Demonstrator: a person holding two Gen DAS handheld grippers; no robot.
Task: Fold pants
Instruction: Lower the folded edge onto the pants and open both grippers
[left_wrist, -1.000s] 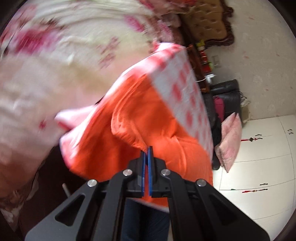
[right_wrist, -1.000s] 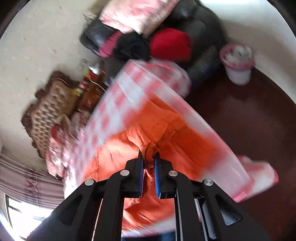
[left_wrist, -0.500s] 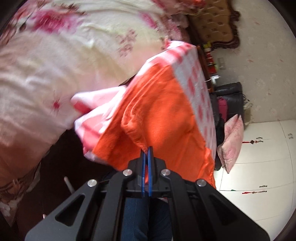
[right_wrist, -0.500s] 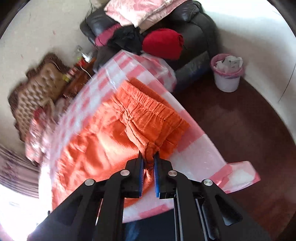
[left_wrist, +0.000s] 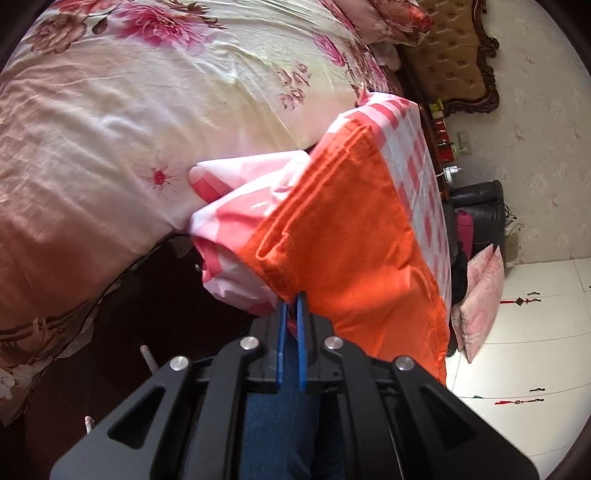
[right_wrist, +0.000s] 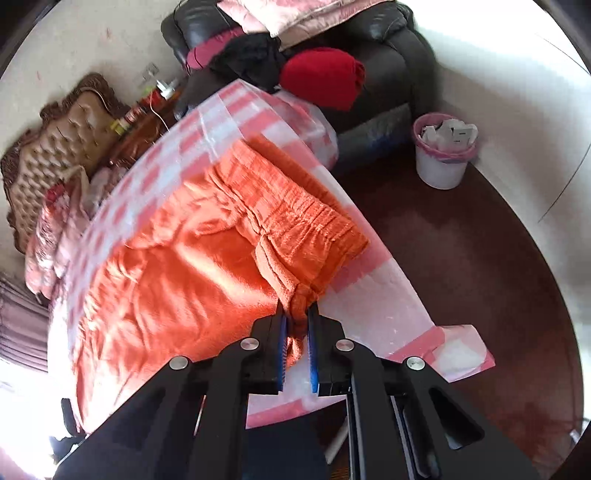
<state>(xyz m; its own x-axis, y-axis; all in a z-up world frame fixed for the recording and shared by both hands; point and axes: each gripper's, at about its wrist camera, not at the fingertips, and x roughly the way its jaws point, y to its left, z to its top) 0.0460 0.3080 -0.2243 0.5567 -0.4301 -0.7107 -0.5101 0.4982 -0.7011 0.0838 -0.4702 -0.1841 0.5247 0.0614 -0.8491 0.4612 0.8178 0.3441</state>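
On the checked cloth (left_wrist: 424, 173) lie the orange pants (left_wrist: 354, 236), spread across most of the pink-and-white surface, and I have a grip on them at both near corners. My left gripper (left_wrist: 291, 302) has its blue pads nearly pressed together on the hem edge at the leg end, with a thin fold of orange fabric pinched between them. My right gripper (right_wrist: 295, 314) pinches a bunched wad of fabric at the waistband end (the gathered elastic band runs away from the jaws toward the far edge of the cloth), so its pads stand a little wider apart than the left ones. From the right wrist view the pants (right_wrist: 192, 266) look rumpled but mostly flat, and the cloth (right_wrist: 388, 295) hangs off the near corner over dark floor. Beside the cloth sits a floral bed (left_wrist: 129, 122); a black sofa (right_wrist: 399, 48) piled with clothes and a white bin (right_wrist: 441, 162) stand beyond.
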